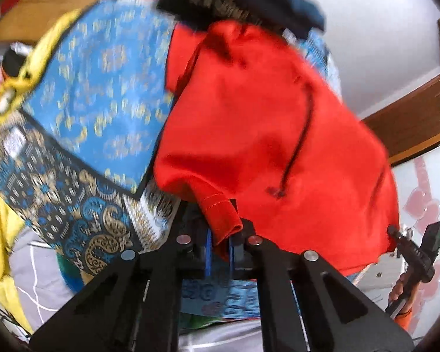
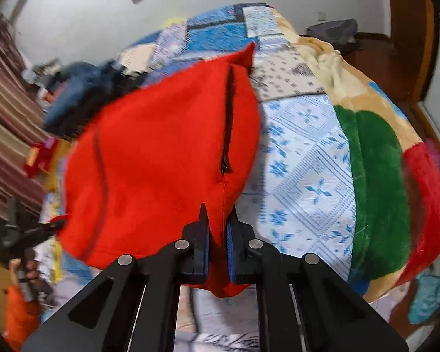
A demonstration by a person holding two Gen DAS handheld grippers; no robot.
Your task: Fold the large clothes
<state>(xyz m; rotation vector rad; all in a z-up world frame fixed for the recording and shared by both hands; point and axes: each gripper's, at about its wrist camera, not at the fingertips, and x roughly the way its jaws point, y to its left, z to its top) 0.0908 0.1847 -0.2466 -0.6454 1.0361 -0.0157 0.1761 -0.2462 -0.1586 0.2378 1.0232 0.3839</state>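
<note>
The red garment (image 1: 249,123) hangs spread between both tools above the bed. The left gripper (image 1: 220,243) is clamped on a hemmed edge, the right gripper (image 2: 218,240) on an edge below the black zipper (image 2: 227,123). Beneath lie a blue patterned cloth (image 1: 102,88) and a patchwork blanket (image 2: 308,161).

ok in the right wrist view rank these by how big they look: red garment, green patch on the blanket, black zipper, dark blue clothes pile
1. red garment, though it hangs nearest the camera
2. green patch
3. dark blue clothes pile, blurred and farther off, so its rank is unsure
4. black zipper
</note>
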